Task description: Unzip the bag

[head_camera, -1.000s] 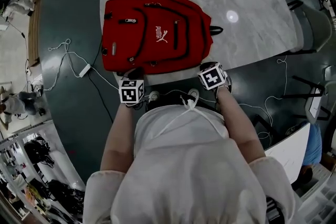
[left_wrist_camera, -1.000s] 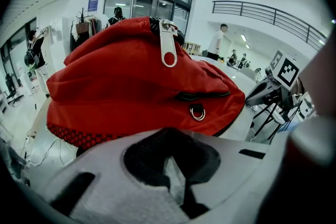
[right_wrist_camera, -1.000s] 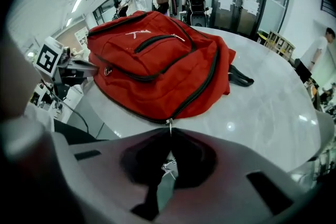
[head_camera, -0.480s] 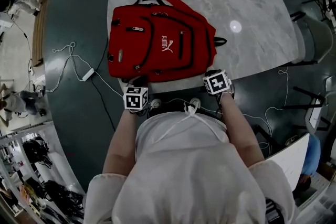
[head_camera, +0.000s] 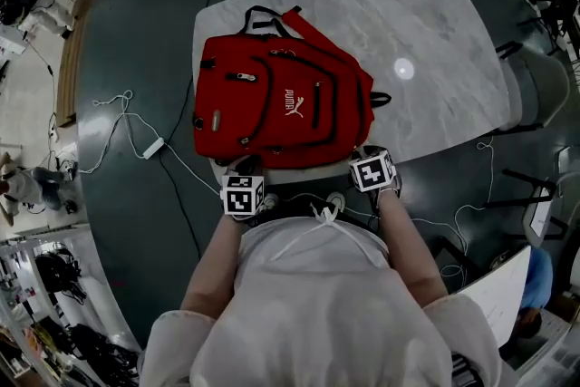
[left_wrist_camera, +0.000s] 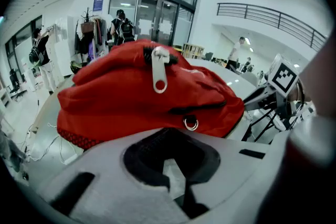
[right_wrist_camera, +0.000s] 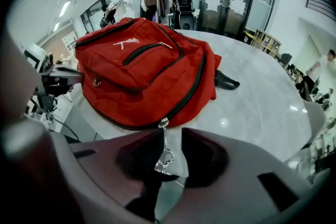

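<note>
Red bag, soft-sided and slumped flat on the marble table, lies at the edge nearest the person, its main zip closed. The right gripper has its jaws pinched on the metal zipper pull at the bag's near right corner. The left gripper, jaws pressed together on nothing, sits just beside the near left corner. The fabric looks light and floppy and is likely to bunch or slide along with the pull. The small, slick tab is the place to hold, and the cloth behind the slider will probably need steadying.
</note>
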`<state>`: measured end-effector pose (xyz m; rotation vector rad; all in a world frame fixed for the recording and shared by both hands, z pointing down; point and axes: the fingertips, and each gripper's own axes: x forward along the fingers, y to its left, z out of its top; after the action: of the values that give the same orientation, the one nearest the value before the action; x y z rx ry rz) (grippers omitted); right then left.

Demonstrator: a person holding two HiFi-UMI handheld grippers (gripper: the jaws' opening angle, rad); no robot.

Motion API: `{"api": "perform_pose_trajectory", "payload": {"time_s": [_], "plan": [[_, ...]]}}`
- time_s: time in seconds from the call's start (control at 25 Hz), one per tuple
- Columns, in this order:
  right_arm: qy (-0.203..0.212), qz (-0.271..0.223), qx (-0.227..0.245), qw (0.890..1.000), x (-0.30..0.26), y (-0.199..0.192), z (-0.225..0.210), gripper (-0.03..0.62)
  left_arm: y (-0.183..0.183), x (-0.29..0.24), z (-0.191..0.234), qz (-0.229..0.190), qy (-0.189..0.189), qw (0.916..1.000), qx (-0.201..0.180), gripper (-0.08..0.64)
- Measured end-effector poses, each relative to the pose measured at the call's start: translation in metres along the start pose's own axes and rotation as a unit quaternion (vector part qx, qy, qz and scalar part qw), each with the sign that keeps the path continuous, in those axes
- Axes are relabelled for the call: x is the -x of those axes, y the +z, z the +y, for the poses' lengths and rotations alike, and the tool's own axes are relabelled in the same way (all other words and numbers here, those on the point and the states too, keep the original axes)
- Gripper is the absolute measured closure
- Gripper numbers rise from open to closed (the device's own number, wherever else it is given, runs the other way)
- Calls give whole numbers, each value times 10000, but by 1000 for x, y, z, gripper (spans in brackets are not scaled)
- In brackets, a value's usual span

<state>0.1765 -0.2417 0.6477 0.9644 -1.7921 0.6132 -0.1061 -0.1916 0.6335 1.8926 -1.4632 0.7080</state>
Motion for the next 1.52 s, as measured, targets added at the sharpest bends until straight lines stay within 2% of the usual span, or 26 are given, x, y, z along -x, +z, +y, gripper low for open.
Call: {"api": "perform_pose_trajectory", "payload": {"time_s": [0.16,0.28,0.44,0.6,0.8,1.0,1.16,1.24,1.32,1.52], "plan": [[-89,-97,-105,9999,14,6,0,505,39,16,-22,-513,-341,9981,40,538],[-225,-266,-147,9993,29,19,2,505,73,25,-45,-865,-606,9942,-225,538],[-399,-1069,-356,9928,57,61,0,506,117,37,-73,-1347,-958,9849,-510,538],[-173,-1765,-473,9830,92,109,12,506,163,54,-94,-1909,-1109,9718,-824,538],[223,-2760,-605,9590,139,164,32,509,225,93,-106,-2833,-1004,9455,-1252,538],[379,-3834,-424,9218,193,201,45,534,266,137,-123,-3548,-1194,9178,-1321,538],[365,-4404,-299,8966,230,216,50,553,284,163,-139,-3860,-1344,9000,-1514,538],[315,-4546,-219,8899,237,221,52,557,287,165,-143,-3889,-1385,8961,-1633,538],[275,-4609,-131,8869,240,222,54,561,286,163,-145,-3875,-1414,8956,-1663,538],[233,-4594,-18,8879,242,217,59,565,280,158,-145,-3721,-1449,9032,-1573,538]]}}
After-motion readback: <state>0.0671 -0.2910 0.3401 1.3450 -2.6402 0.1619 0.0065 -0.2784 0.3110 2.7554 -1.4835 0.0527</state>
